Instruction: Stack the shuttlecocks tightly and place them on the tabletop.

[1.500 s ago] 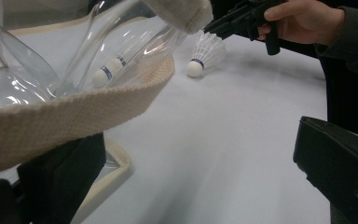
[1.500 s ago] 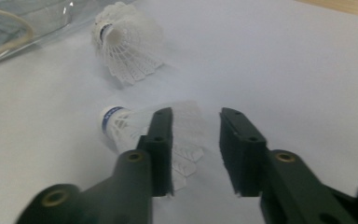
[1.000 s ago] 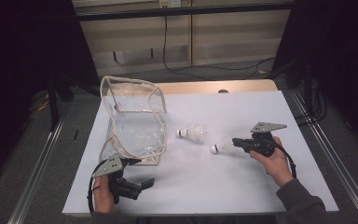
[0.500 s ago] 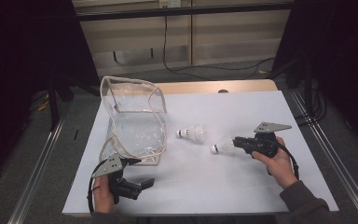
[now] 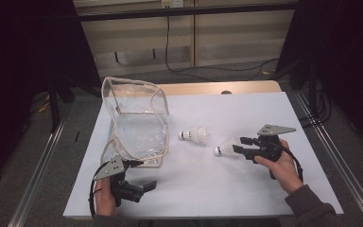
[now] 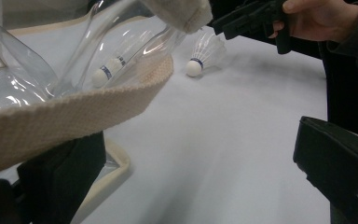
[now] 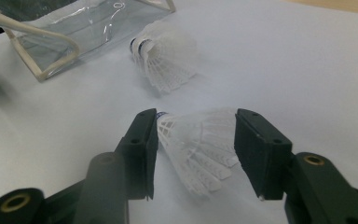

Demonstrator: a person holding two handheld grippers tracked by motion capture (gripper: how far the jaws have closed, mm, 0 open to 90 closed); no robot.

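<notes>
Since the earlier frame the right tool [image 5: 240,145] has edged toward the nearer shuttlecock [image 5: 225,149], and its jaws have just been opening; they now stand spread on either side of the feather skirt, which lies between them without being clearly pressed. Little else has shifted: the left tool [image 5: 142,175] sits where it was, at the near corner of the clear bag [image 5: 137,127].

Taking the clear bag as landmark, the nearer shuttlecock lies on the table [image 5: 264,109] well to its right, cork pointing back toward the bag. A second shuttlecock [image 5: 194,136] rests between that one and the bag, just off the bag's right edge. In the left gripper view the bag's woven strap [image 6: 74,116] drapes over one jaw of the left tool, whose jaws are parted; whether the strap is actually pinched cannot be told.

A shuttlecock is likely very light and will roll or skid at a nudge. Its feather skirt looks thin and springy, easily bent or crushed under a firm squeeze. The safer hold is probably low on the skirt near the rounded cork [image 7: 161,115], where the structure is stiffest, with only gentle pressure.
</notes>
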